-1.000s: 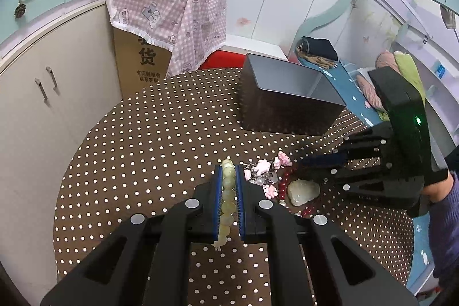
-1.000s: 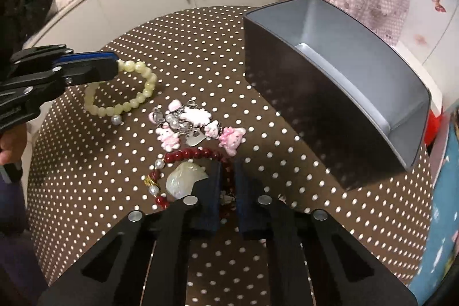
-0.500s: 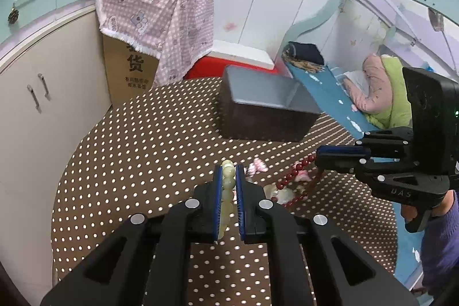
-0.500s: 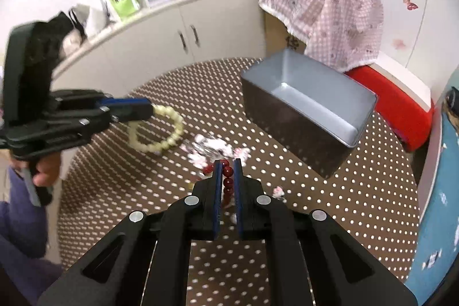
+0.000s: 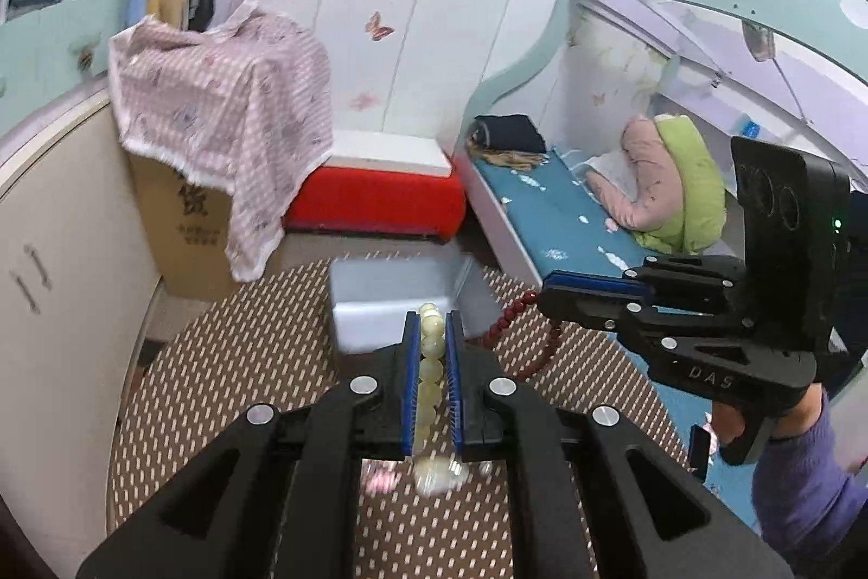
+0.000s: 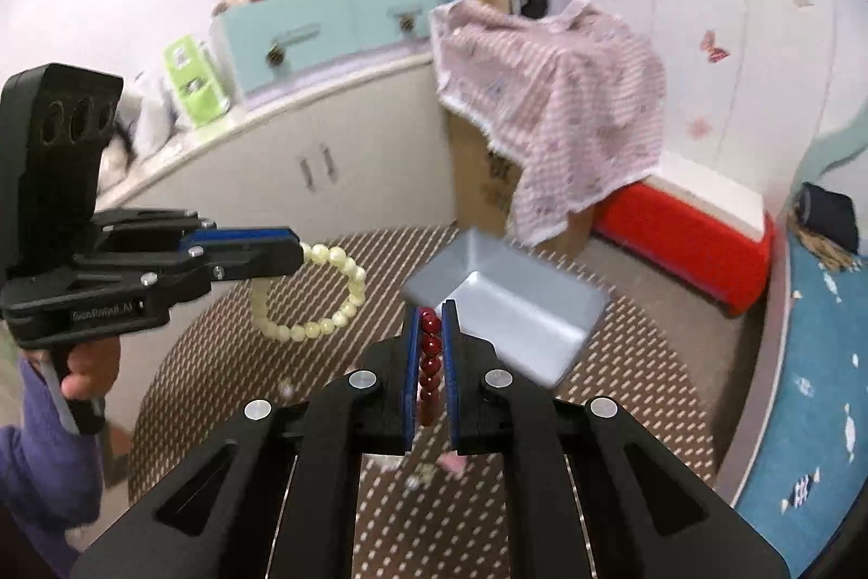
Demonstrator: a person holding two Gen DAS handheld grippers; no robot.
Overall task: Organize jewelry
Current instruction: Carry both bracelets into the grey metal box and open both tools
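Note:
My left gripper (image 5: 432,324) is shut on a pale yellow-green bead bracelet (image 5: 430,362) and holds it in the air above the table; the bracelet hangs as a loop in the right wrist view (image 6: 320,302). My right gripper (image 6: 431,313) is shut on a dark red bead bracelet (image 6: 430,362), which dangles from it in the left wrist view (image 5: 521,329). The open grey metal box (image 6: 521,302) stands on the table just beyond both grippers and also shows in the left wrist view (image 5: 390,302). Both views are motion-blurred.
The round table has a brown polka-dot cloth (image 5: 228,362). Blurred pink and white trinkets (image 6: 428,465) lie on it below the grippers. A cloth-draped cardboard box (image 5: 217,134), a red bench (image 5: 374,199), cabinets (image 6: 304,177) and a bed (image 5: 569,210) surround the table.
Both grippers rose from the table with their bracelets and tilted upward. The red bracelet came off the table; the box now sits lower and smaller in both views.

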